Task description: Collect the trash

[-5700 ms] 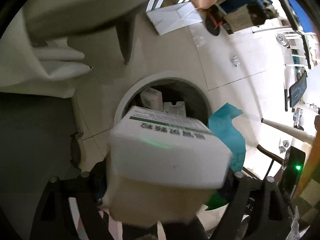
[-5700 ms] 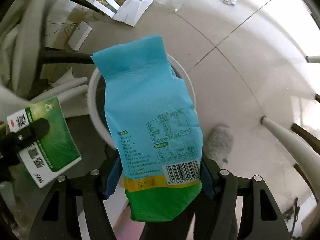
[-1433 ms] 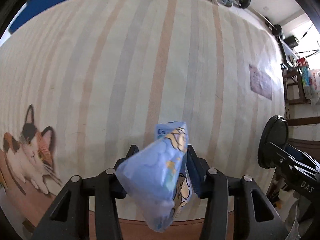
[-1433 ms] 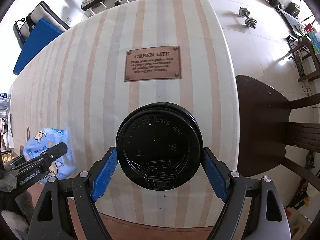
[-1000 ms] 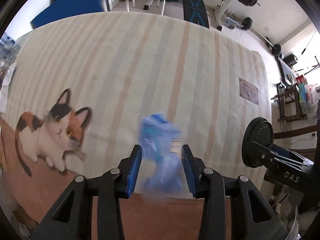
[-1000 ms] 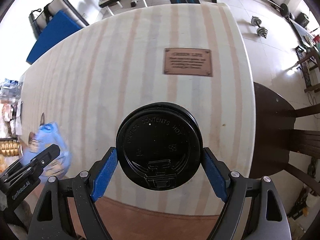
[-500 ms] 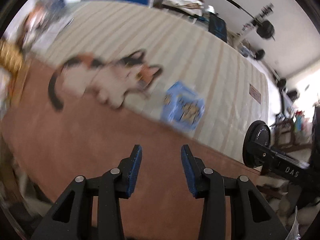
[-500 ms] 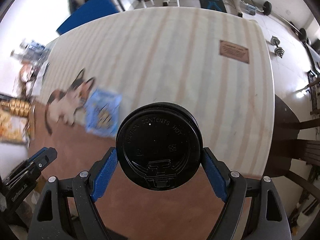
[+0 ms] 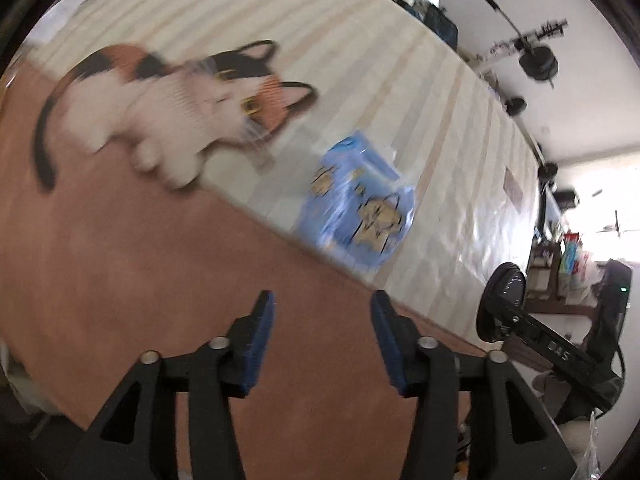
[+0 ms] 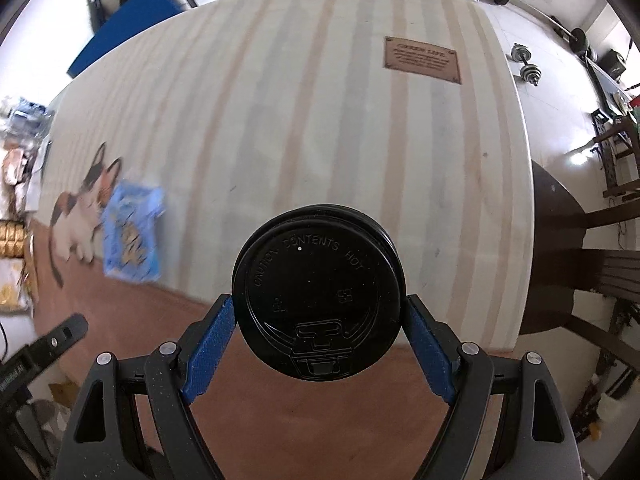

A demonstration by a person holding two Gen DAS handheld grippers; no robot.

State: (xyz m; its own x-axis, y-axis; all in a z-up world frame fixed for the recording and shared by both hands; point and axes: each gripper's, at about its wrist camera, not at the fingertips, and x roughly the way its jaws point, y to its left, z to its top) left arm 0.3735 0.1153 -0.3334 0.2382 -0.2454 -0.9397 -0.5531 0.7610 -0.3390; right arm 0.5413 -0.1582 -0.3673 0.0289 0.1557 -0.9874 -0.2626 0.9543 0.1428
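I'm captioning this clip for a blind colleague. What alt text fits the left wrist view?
The left gripper hangs with opening, empty jaws above a blue snack packet lying on a striped tablecloth. A printed calico cat is left of the packet; the picture is motion-blurred.

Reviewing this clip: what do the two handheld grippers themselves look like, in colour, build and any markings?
Both are alike: the left gripper and the right gripper have matte black plastic frames with triangular cut-outs, silver round pivot bolts and two fingers faced with ribbed blue pads. Seen from the left wrist view, the right gripper's side carries pale lettering, blurred but ending in "DAS". No hand, sleeve or cable attached to either gripper is clearly visible.
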